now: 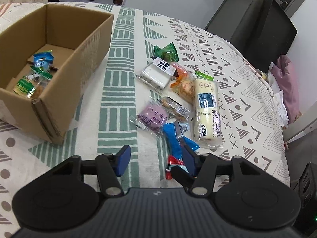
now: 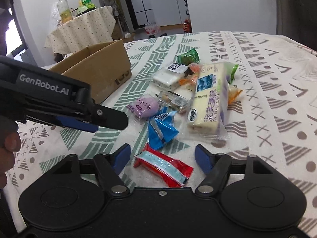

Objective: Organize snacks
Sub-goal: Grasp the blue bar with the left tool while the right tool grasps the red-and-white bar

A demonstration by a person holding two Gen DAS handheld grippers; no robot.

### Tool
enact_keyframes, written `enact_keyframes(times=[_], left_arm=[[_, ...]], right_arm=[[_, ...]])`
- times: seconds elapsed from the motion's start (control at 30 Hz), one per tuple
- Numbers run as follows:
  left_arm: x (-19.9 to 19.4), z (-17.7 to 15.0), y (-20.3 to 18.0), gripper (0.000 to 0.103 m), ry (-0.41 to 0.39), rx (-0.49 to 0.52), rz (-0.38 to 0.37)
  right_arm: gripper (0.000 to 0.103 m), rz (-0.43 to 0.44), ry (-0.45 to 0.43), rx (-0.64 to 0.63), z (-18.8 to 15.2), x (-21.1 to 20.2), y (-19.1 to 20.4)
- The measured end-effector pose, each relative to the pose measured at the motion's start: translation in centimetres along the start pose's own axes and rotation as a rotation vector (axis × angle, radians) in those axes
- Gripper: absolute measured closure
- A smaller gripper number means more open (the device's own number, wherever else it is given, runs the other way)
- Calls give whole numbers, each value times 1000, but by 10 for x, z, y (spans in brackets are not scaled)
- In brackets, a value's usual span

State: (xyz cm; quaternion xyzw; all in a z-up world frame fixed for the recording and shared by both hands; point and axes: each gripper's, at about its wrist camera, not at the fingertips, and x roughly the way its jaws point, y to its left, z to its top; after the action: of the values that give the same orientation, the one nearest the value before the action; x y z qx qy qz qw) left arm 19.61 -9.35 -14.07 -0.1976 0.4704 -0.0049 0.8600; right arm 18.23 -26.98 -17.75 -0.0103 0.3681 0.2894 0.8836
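Loose snack packs lie in a pile on the patterned tablecloth (image 1: 118,103): a long cream cake pack (image 1: 207,113) (image 2: 208,99), a purple pack (image 1: 152,117) (image 2: 143,107), a blue packet (image 1: 175,138) (image 2: 160,130) and a red packet (image 1: 174,166) (image 2: 163,167). To the left stands an open cardboard box (image 1: 87,45) (image 2: 103,69) holding a few green and blue packs (image 1: 35,75). My left gripper (image 1: 156,158) (image 2: 111,122) hovers open over the near end of the pile. My right gripper (image 2: 162,157) is open, and the red packet lies between its fingers.
A green pack (image 2: 188,58) and a white one (image 2: 168,77) lie at the pile's far end. A black chair (image 1: 263,31) and pink cloth (image 1: 287,87) sit past the table's right edge. A second table with bottles (image 2: 79,25) stands behind. A hand (image 2: 8,148) shows at left.
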Motion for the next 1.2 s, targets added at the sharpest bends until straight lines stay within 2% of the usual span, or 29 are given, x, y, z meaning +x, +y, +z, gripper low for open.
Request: enact_keyframes(times=[0.07,0.23,0.47,0.53,0.67,0.97,1.13,1.2], left_arm=[[3,0,0,48,2,0,-1],[11,-2,-2,48,13,0,-7],[24,1,-7,48,8,-13,-18],[26,3,-10,48,-17,-20,-28],[34,6,-14,53,-34,-58,-32],[52,14,-20,53,-46,-83,11],[54,11,-24,53,-40,-80,16],[54,7,-24,54,-33,-82,0]], right_arm=[[54,-4,-2,-12,-2,0,0],[62,-12,5,11,-3,-8,-10],[61,-62,5,52,-8,-18,-21],[60,-93,3,62,-8,-20,-23],[59,-138,-5,69,-11,-27,-30],[52,-74,3,132,-19,-38,-39],[52,-66,17,135,-23,-42,-36],[56,-77,31,131,-25,-40,-36]])
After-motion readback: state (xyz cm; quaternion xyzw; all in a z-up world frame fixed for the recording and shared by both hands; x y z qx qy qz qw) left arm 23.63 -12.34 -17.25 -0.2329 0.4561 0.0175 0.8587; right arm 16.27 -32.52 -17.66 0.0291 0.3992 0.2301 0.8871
